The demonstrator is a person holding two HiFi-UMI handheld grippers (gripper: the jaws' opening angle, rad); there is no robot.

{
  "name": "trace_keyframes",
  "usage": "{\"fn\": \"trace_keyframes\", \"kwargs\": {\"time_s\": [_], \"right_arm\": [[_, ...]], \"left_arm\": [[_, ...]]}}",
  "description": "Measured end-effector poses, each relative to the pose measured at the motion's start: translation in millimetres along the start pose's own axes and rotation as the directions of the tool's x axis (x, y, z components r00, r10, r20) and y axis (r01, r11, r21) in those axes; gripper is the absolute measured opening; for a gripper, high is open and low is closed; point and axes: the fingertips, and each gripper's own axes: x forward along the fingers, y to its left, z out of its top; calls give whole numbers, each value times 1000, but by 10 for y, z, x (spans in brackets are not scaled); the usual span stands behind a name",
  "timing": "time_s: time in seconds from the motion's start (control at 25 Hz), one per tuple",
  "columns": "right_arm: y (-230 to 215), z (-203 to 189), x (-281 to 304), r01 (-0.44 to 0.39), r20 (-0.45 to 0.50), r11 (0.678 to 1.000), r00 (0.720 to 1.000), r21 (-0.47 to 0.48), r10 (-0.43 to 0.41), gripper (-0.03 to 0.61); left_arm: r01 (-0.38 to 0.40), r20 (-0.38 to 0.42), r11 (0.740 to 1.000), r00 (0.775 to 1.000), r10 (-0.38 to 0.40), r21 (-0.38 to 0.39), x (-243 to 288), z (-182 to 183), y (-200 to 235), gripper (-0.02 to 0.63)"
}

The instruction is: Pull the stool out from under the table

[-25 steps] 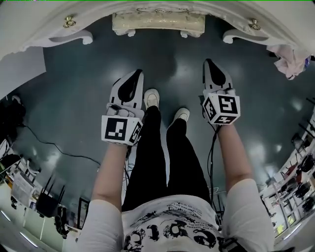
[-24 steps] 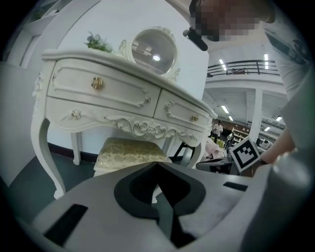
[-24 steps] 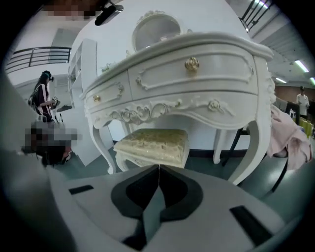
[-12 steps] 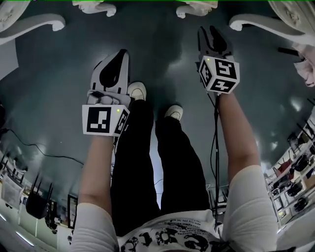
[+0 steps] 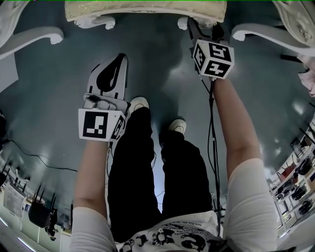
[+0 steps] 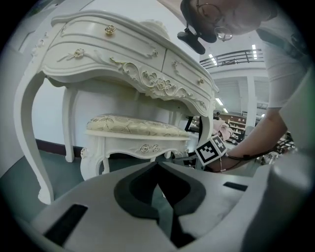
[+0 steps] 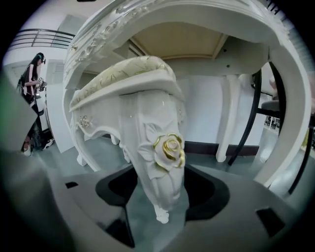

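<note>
The white carved stool [image 5: 147, 9] with its cream cushion stands under the ornate white table [image 6: 123, 54]. My right gripper [image 5: 203, 25] reaches the stool's front right corner. In the right gripper view its jaws stand open around the stool leg [image 7: 160, 147] with the gold rose, having just been opening; a little room shows on both sides of the leg. My left gripper [image 5: 117, 61] hangs shut and empty over the floor, short of the stool [image 6: 133, 130]. From the left gripper view the right gripper's marker cube [image 6: 211, 150] shows beside the stool's right end.
Curved table legs [image 5: 34, 37] [image 5: 268, 32] flank the stool. The person's legs and white shoes [image 5: 139, 104] stand behind the grippers, and a cable [image 5: 214, 128] trails from the right one. A pink cloth [image 5: 307, 78] lies at right. Another person [image 7: 32, 88] stands far left.
Both grippers have moved forward and down toward the stool. The right one, shut before, now stands open around the stool's front right leg. The left stays shut.
</note>
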Motion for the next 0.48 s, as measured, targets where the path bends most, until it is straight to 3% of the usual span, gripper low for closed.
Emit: {"fn": "trace_keyframes", "kwargs": {"time_s": [0.48], "right_arm": [[2, 39, 188, 32, -31, 997, 999, -64, -34, 258]], "left_arm": [[34, -46, 999, 998, -34, 6, -102, -97, 21, 17]]}}
